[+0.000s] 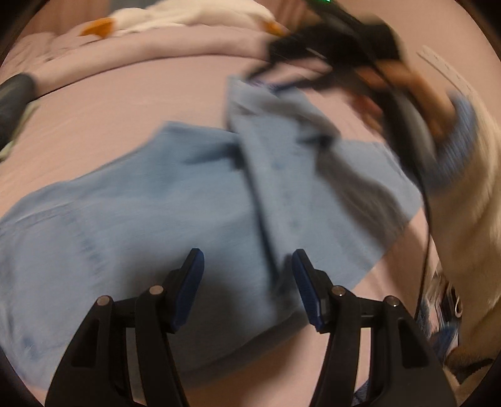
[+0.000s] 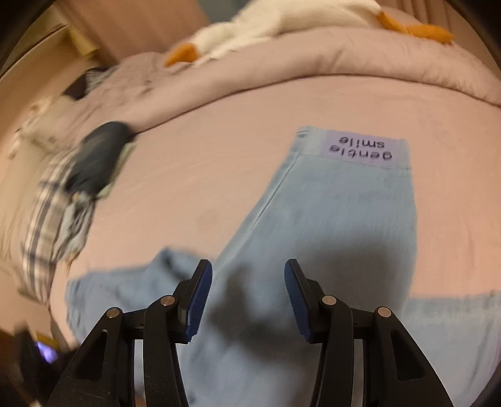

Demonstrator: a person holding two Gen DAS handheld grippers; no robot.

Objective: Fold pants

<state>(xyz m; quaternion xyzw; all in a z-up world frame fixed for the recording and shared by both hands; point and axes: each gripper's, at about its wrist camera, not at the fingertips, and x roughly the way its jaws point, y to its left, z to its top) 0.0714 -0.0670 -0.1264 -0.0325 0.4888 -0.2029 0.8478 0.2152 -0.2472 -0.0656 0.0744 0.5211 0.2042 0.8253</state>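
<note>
Light blue pants [image 1: 141,203] lie spread on a pink bed sheet [image 1: 125,94], with one part folded over across the middle [image 1: 281,150]. My left gripper [image 1: 247,253] hovers open just above the cloth, nothing between its blue pads. At the upper right, a hand [image 1: 416,84] with a blue cuff carries the blurred right gripper [image 1: 266,62] over the far edge of the pants. In the right wrist view the pants [image 2: 328,219] run away toward a waistband label [image 2: 363,148]. My right gripper [image 2: 248,264] stands open above them, empty.
A rumpled pink quilt [image 2: 313,62] and a white plush toy [image 2: 281,15] with orange parts lie at the far side of the bed. A plaid cloth [image 2: 53,219] and a dark object [image 2: 97,156] sit at the left. A person's cream fluffy garment [image 1: 469,188] fills the right edge.
</note>
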